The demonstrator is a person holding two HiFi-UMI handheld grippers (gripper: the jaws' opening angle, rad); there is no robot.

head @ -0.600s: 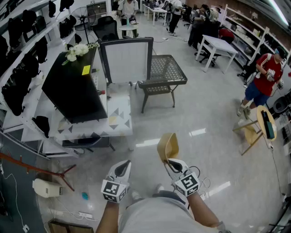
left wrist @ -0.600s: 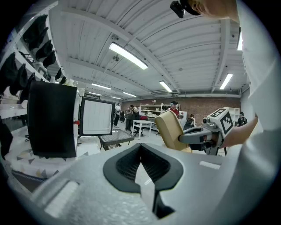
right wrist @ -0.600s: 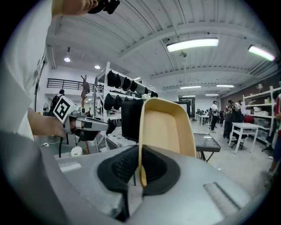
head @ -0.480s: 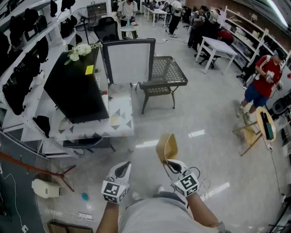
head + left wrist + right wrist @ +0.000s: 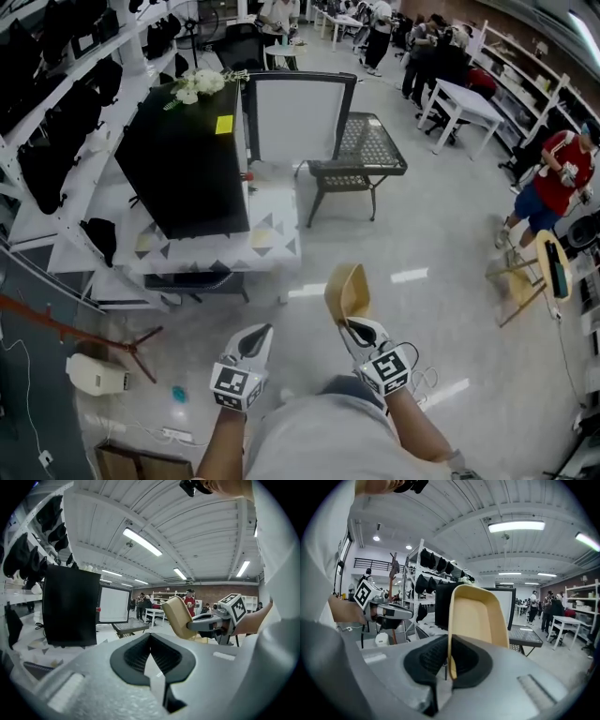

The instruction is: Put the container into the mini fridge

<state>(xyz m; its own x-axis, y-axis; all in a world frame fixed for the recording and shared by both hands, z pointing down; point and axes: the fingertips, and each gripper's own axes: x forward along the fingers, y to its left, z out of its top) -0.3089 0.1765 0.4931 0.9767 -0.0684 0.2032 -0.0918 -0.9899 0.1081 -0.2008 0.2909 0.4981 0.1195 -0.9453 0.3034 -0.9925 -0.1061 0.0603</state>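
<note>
- The right gripper [image 5: 352, 323] is clenched on the thin rim of the tan container [image 5: 346, 292]. The container stands up on its edge, just ahead of the gripper.
- The left gripper [image 5: 254, 343] is closed with nothing in it. It is just beside the right one.
- The black mini fridge [image 5: 186, 167] sits on the desk [image 5: 274, 240], far ahead and to the left of the right gripper. Its door [image 5: 298, 116] is open.
- I think the job now is to carry the container over.
- Squeeze tight, because only a thin edge is held and it could slip.
- Get close first, then go in past the door without bumping it.
</note>
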